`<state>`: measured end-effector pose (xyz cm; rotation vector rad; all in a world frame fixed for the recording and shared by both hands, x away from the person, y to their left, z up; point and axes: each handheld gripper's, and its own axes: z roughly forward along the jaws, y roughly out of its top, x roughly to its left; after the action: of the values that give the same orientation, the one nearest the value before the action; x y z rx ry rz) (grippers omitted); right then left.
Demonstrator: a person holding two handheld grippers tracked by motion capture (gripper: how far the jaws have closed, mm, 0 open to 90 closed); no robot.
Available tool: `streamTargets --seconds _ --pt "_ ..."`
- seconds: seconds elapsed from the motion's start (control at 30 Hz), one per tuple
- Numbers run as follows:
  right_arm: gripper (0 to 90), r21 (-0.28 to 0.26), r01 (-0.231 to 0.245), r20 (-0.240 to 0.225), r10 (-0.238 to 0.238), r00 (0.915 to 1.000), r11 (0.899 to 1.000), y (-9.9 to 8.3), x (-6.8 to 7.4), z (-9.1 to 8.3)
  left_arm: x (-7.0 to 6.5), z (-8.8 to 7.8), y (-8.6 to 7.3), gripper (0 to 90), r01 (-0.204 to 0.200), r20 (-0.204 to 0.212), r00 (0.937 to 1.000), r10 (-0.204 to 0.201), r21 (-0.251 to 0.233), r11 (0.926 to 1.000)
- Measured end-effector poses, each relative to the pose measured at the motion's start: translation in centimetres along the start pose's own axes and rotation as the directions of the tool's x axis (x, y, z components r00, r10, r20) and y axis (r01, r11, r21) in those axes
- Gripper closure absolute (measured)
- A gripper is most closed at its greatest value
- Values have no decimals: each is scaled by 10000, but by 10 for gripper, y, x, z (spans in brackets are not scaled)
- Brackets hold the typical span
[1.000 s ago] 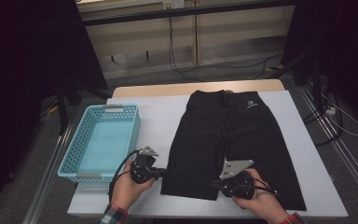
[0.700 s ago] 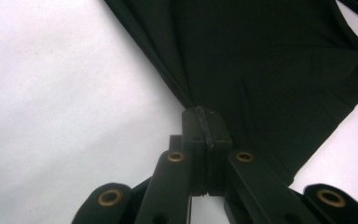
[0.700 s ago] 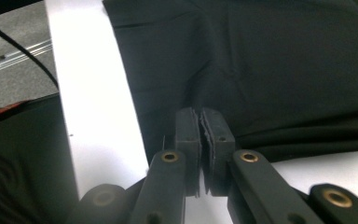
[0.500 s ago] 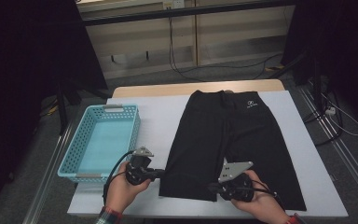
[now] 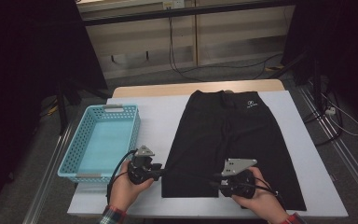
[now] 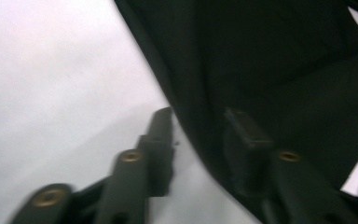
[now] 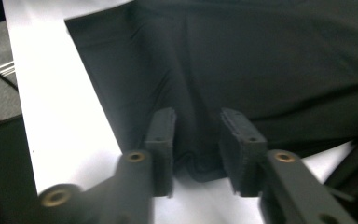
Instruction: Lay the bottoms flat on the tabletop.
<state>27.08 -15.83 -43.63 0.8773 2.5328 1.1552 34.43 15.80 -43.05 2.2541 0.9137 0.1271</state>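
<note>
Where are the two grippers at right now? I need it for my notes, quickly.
Left gripper: jaws just opened, astride the edge of the black shorts, not clamped.
Right gripper: jaws just opened, shorts hem between them, not clamped.

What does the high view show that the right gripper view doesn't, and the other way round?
High view: the blue basket left of the black shorts, and both hands with each hand-held gripper. Right gripper view: the right hand-held gripper, jaws just opened, straddling a bunched bit of the shorts' hem without pressing it. Both: the shorts flat on the white table.
</note>
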Motion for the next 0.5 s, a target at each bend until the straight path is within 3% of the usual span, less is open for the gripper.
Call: streamTargets --seconds 0.07,0.27,0.37,0.5 --pt "599 -124 2 197 1 9998 9999 1 0 -3 0 0 0 530 34 -14 10000 -34 -57 10000" --pt "620 -417 106 156 -100 9998 9991 3 0 -8 0 2 -1 427 -34 -90 10000 33 -76 10000" --pt "719 -738 248 -371 -276 9989 9970 7 4 -11 -1 1 0 412 -95 -55 9999 94 -43 9999" --pt "735 -644 560 -689 -604 9958 9964 11 14 -5 -2 3 0 384 -174 -46 9998 173 -74 9998"
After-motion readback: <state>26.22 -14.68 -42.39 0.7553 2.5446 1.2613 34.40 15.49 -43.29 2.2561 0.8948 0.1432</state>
